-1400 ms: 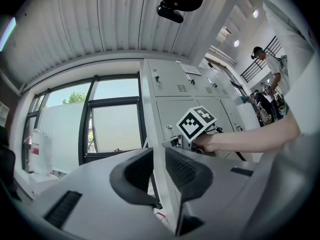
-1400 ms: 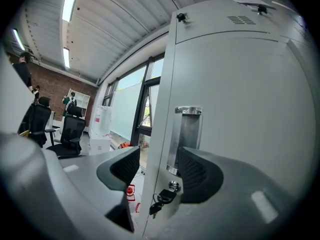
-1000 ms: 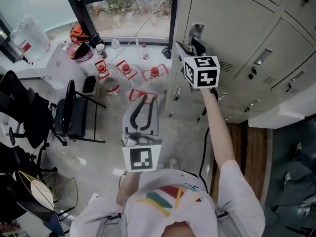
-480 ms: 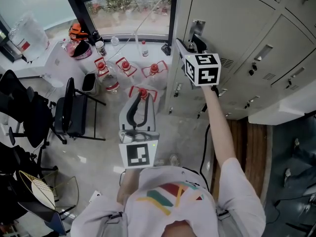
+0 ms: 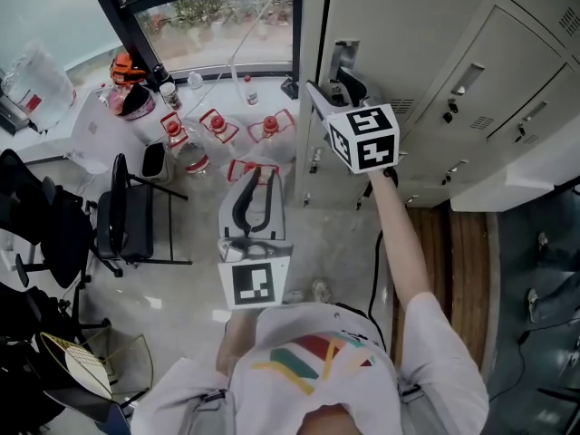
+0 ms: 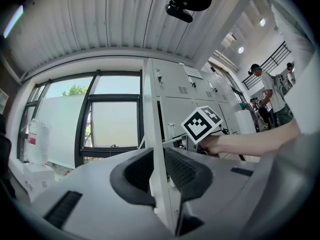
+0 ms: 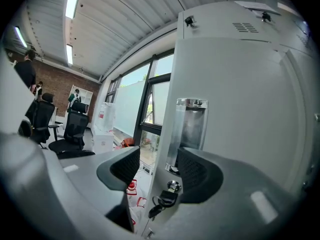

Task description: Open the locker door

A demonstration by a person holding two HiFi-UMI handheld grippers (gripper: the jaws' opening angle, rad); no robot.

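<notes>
The grey locker door (image 5: 390, 25) fills the upper right of the head view, in the bank's leftmost column. My right gripper (image 5: 333, 93) is at the door's left edge. In the right gripper view the right gripper (image 7: 157, 156) is open. The pale door edge (image 7: 165, 134) runs up between its jaws, with a gap on the left side. The metal handle recess (image 7: 191, 126) and a lock with a hanging key (image 7: 167, 196) sit just past the right jaw. My left gripper (image 5: 258, 181) hovers over the floor, jaws slightly apart and holding nothing. It points at the locker's corner (image 6: 150, 109).
Several red-capped water bottles (image 5: 217, 125) stand on the floor under the window (image 5: 208, 16). A black chair (image 5: 131, 211) is at the left. More lockers (image 5: 507, 89) extend right. A cable (image 5: 373, 279) hangs by the right arm. People (image 6: 267, 91) stand far off.
The head view has shifted a little to the left. The right gripper has drawn back slightly from the locker front. The left gripper has hardly moved.
</notes>
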